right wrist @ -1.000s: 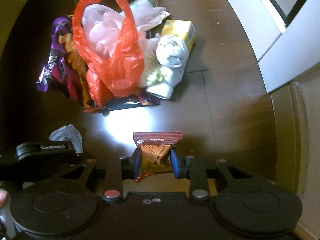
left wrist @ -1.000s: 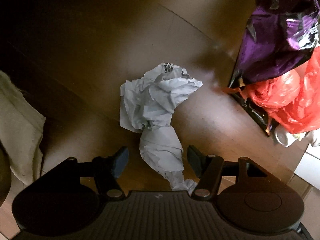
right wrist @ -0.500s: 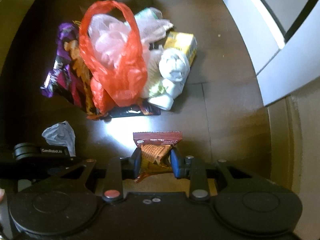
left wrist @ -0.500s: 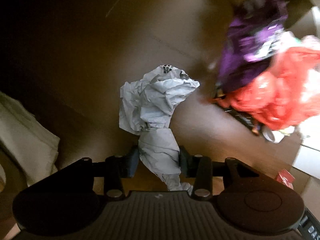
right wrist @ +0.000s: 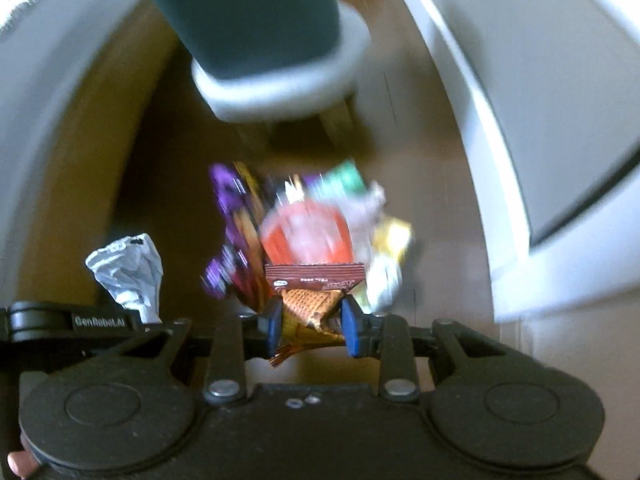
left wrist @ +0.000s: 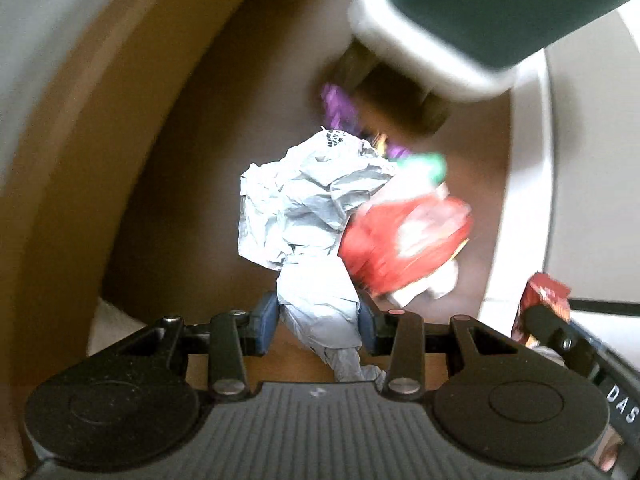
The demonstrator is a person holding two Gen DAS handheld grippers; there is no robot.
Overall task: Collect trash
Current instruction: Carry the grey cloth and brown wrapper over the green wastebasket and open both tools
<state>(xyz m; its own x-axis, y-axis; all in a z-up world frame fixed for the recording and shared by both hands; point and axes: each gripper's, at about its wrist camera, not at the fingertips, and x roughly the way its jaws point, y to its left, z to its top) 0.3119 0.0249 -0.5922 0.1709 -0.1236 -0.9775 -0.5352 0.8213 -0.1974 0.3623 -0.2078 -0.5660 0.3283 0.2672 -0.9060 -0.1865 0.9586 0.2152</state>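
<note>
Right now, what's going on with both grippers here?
Both grippers are loaded with trash. The left gripper is shut on a crumpled grey paper, and the right gripper is shut on a brown snack wrapper. Ahead of them on the dark floor lies a blurred trash pile with a red plastic bag and purple packet. The views are motion-blurred.

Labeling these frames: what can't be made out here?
- Trash pile: motion-blurred in both views; items unreadable.
- Grey paper: hides part of the pile, left wrist view.
- Wrapper print: too small, right wrist view.
- Right tongs: cut off at left view's edge.
</note>
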